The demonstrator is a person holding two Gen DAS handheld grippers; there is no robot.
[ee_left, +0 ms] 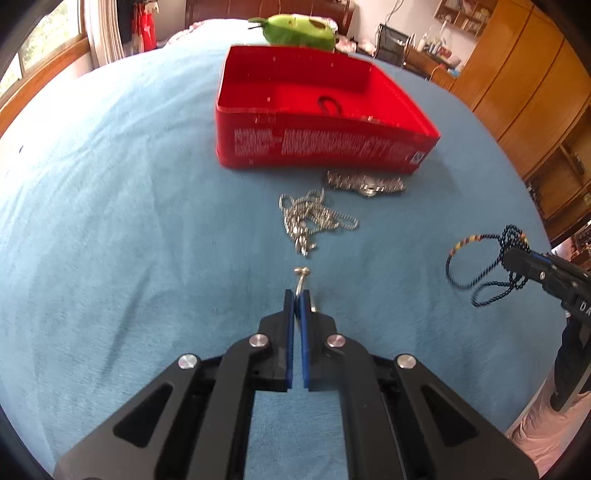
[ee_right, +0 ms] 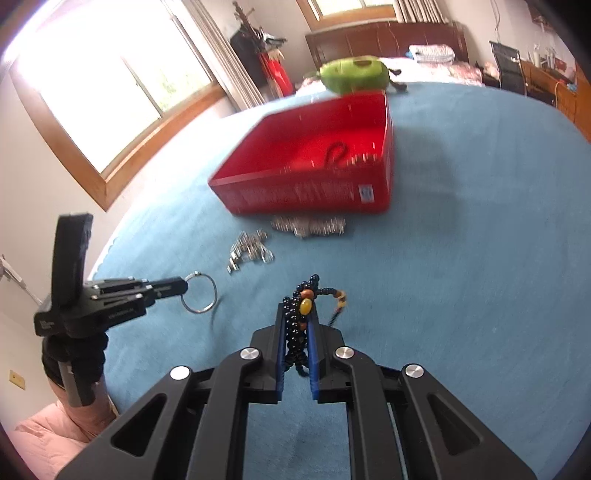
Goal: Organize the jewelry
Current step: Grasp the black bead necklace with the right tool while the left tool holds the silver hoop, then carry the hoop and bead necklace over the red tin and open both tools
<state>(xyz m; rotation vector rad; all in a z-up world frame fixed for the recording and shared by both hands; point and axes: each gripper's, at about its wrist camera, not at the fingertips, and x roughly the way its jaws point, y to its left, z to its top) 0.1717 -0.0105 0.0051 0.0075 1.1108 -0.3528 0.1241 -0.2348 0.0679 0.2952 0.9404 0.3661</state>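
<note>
A red open box (ee_left: 317, 147) (ee_right: 310, 192) stands on the blue blanket, with a dark cord loop (ee_left: 328, 105) (ee_right: 334, 153) inside. My left gripper (ee_left: 297, 295) (ee_right: 183, 286) is shut on a silver ring (ee_left: 302, 277) (ee_right: 199, 293), held edge-on above the blanket. My right gripper (ee_right: 296, 314) (ee_left: 511, 258) is shut on a dark beaded necklace (ee_right: 297, 325) (ee_left: 480, 266) with amber beads, which hangs looped. A silver ball chain (ee_left: 314, 219) (ee_right: 249, 253) and a silver watch (ee_left: 365, 184) (ee_right: 310, 225) lie in front of the box.
A green plush toy (ee_left: 301, 31) (ee_right: 354, 74) lies behind the box. Wooden wardrobes (ee_left: 535, 92) stand at the right, a window (ee_right: 110, 92) at the left. The blue blanket (ee_left: 110, 221) spreads wide around the jewelry.
</note>
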